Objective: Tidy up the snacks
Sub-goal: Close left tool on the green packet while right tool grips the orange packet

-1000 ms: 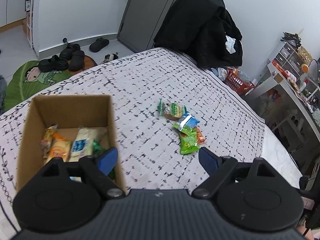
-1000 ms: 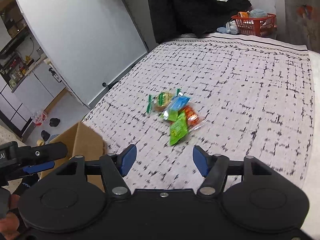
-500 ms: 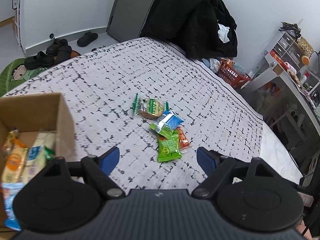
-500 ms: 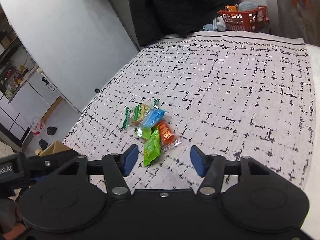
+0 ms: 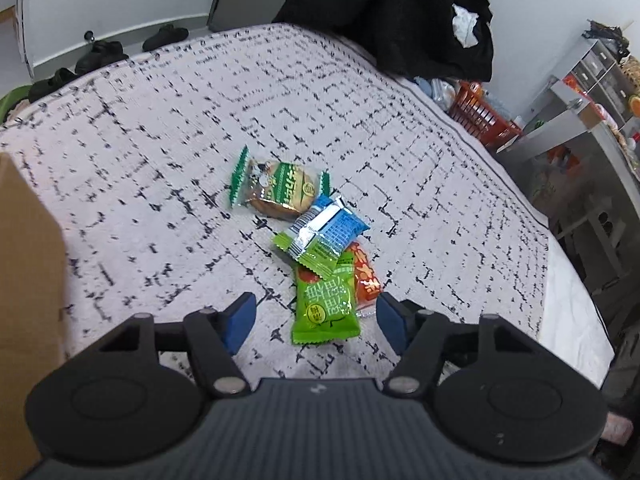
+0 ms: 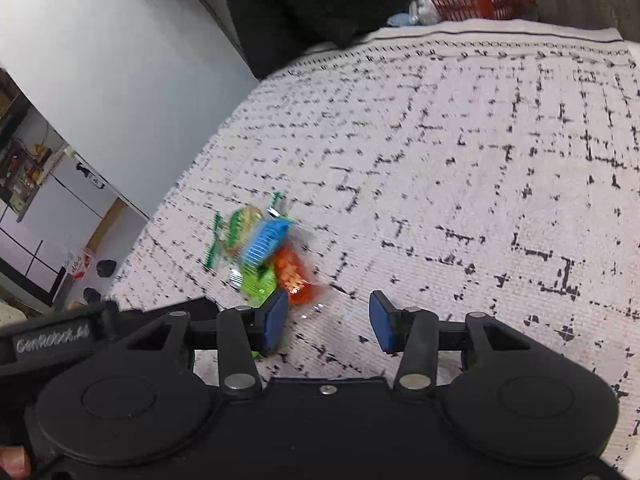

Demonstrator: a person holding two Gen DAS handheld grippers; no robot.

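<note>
Left hand-held gripper [image 5: 312,322], jaws closing and unclenched, straddles the green packet [image 5: 325,304] at the near end of the snack pile [image 5: 308,236]; the cardboard box [image 5: 28,280] bounds its left. Right hand-held gripper [image 6: 328,322], closing on nothing, flanks the pile above open bedspread [image 6: 480,160]. Casing lettering "GenRobot" [image 6: 52,342] is partly legible; packet print is unreadable.
</note>
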